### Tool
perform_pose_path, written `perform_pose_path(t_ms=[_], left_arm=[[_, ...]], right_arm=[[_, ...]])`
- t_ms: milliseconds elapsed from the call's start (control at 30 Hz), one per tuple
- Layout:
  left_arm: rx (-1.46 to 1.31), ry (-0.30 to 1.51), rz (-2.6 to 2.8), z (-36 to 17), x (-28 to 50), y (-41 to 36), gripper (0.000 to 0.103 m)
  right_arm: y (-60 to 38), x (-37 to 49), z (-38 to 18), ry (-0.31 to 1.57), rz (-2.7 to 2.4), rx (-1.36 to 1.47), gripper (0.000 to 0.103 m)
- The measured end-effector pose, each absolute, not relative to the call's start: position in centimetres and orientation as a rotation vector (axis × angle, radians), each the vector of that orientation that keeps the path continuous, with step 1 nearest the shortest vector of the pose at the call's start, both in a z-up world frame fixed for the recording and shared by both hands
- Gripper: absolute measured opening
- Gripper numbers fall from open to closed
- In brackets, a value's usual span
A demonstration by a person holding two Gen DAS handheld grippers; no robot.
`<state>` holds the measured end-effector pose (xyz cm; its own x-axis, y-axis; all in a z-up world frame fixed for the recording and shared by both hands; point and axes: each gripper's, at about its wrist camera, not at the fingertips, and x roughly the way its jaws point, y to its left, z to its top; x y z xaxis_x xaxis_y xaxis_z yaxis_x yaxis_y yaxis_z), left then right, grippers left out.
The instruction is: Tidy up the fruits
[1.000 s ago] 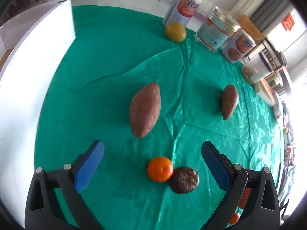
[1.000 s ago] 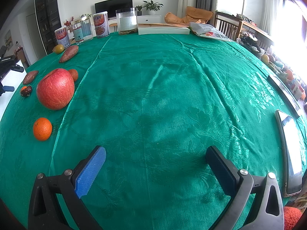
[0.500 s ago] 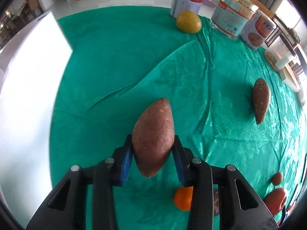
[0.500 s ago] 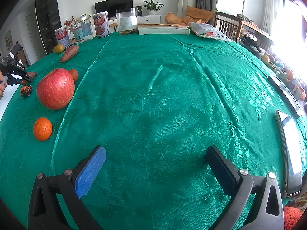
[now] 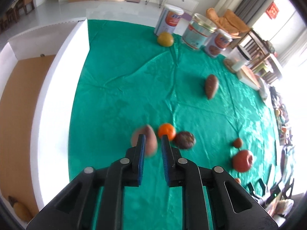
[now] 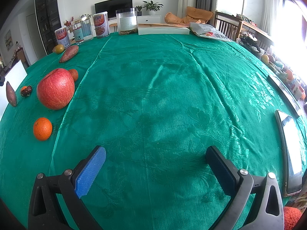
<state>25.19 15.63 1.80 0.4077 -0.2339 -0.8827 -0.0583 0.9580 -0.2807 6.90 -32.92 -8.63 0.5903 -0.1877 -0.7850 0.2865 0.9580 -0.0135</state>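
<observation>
Hovering at lower centre, left tongs (image 5: pixel 152 145) nearly closed, apparently gripping nothing; blurred sweet potato (image 5: pixel 147 142) beyond, beside orange (image 5: pixel 167 131) on desk (image 5: pixel 122 88); regrip mid-body, squarely; right tongs (image 6: pixel 155 164) wide open, empty.

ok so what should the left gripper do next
Probably open the left gripper wide and lower it around the sweet potato. The jaws are nearly together with nothing between them, and the blurred potato lies beyond the tips, beside the orange.
</observation>
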Motion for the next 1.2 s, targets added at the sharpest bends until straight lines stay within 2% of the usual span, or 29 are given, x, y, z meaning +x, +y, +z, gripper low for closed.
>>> perform_pose_path(t_ms=[167, 233, 267, 300, 467, 567, 733, 833, 900, 1033, 1067, 1200], left_arm=[[-0.256, 1.139, -0.119, 1.0, 22.2, 15.8, 0.018], [-0.291, 1.135, -0.101, 0.5, 22.0, 16.6, 0.037], [-0.320, 1.135, -0.093, 0.3, 22.2, 17.1, 0.056], [-0.346, 1.125, -0.082, 0.3, 22.2, 17.7, 0.068], [-0.370, 1.100, -0.041, 1.1, 23.8, 18.7, 0.071], [-0.273, 1.152, -0.039, 1.2, 25.5, 17.5, 0.082], [-0.030, 1.170, 0.122, -1.4, 27.5, 15.5, 0.078], [-0.032, 1.189, 0.205, -3.3, 28.6, 16.6, 0.078], [-0.054, 1.218, 0.232, -4.7, 29.2, 17.4, 0.070], [-0.090, 1.226, 0.252, -6.2, 30.1, 18.7, 0.060], [-0.106, 1.224, 0.263, -6.5, 30.2, 19.2, 0.044], [-0.160, 1.195, 0.248, -6.8, 29.5, 20.2, 0.041]], right_arm=[[-32.9, 6.9, -8.6, 0.897, -0.276, 0.119, 0.103], [-32.8, 6.9, -8.5, 0.896, -0.276, 0.119, 0.103], [-32.8, 6.9, -8.5, 0.896, -0.276, 0.119, 0.103], [-32.7, 6.9, -8.5, 0.895, -0.276, 0.119, 0.103], [-32.7, 6.9, -8.5, 0.895, -0.276, 0.119, 0.103], [-32.7, 6.9, -8.5, 0.895, -0.275, 0.119, 0.103], [-32.7, 6.9, -8.5, 0.895, -0.273, 0.119, 0.103], [-32.7, 6.9, -8.5, 0.895, -0.272, 0.119, 0.103], [-32.6, 6.9, -8.5, 0.895, -0.272, 0.119, 0.103], [-32.6, 6.9, -8.5, 0.895, -0.272, 0.119, 0.103], [-32.6, 6.9, -8.5, 0.895, -0.272, 0.119, 0.103], [-32.6, 7.0, -8.5, 0.895, -0.272, 0.119, 0.103]])
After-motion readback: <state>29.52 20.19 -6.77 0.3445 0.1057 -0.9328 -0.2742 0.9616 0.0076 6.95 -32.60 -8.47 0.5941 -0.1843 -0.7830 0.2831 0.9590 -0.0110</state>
